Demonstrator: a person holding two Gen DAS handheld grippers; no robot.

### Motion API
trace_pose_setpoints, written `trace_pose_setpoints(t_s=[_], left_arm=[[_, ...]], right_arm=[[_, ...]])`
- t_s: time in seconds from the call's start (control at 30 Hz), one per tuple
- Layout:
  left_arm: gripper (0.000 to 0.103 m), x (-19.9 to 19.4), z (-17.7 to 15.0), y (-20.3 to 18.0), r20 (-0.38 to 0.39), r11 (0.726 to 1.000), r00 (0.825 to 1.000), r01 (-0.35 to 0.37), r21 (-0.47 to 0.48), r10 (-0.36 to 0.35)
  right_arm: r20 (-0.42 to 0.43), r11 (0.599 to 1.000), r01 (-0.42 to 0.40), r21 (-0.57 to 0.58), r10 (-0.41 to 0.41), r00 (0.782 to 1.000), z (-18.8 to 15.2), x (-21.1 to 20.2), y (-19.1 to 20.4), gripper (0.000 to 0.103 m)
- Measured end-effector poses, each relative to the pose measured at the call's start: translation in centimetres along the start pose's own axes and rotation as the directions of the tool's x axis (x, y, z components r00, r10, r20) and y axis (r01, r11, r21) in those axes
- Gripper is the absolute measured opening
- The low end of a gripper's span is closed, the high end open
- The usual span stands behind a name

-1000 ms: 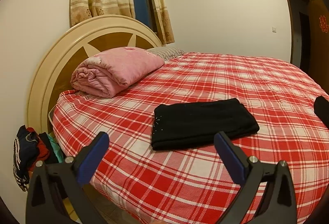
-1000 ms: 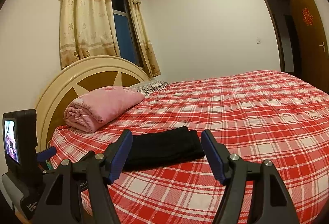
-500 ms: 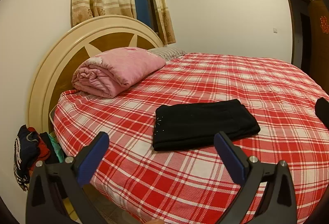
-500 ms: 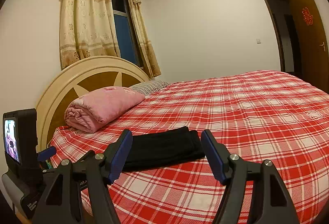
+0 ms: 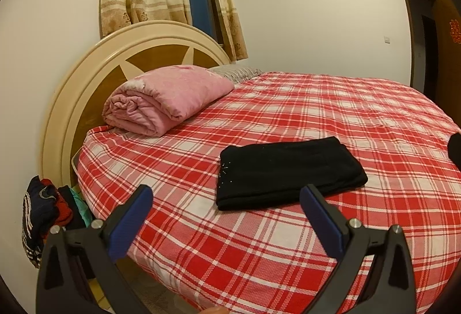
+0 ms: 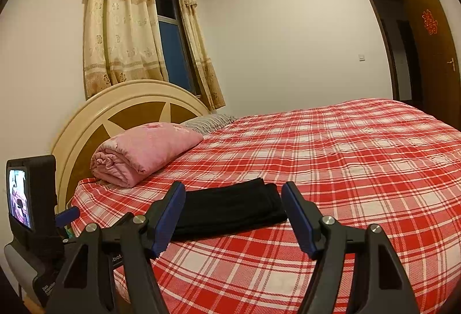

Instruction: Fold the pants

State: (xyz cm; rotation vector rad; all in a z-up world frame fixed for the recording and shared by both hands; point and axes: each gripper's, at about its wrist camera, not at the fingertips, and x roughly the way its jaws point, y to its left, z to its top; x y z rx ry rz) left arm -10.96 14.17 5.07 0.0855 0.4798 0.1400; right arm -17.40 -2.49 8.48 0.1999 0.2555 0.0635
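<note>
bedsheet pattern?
Red-and-white plaid cotton bedsheet; clearest in the left wrist view.

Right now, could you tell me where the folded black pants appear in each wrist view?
Left wrist: black pants right of centre on the bed, beyond the open jaws.
Right wrist: black pants low centre, seen between the open jaws.
Shared landmark: rolled pink quilt by the headboard.
</note>
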Motion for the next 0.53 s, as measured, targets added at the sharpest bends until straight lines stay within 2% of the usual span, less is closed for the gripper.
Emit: trace_pose_setpoints(t_s=[0.13,0.3,0.53], left_arm=[[0.103,0.20,-0.05,0.10,-0.004,1.000,1.000,-0.008,-0.012,0.007],[0.103,0.45,-0.06,0.31,-0.013,0.999,1.000,0.027,-0.030,-0.028],[0.103,0.33,-0.06,0.20,-0.006,0.999,0.999,0.035,-0.023,-0.036]], right_arm=[[-0.002,1.000,0.007,0.002,-0.007,1.000,0.04,0.07,0.01,0.070],[0.005,1.000,0.013,-0.002,-0.013,1.000,-0.03,0.00,0.00,0.070],[0.005,1.000,0.014,0.009,-0.014,1.000,-0.06,-0.14,-0.13,0.070]])
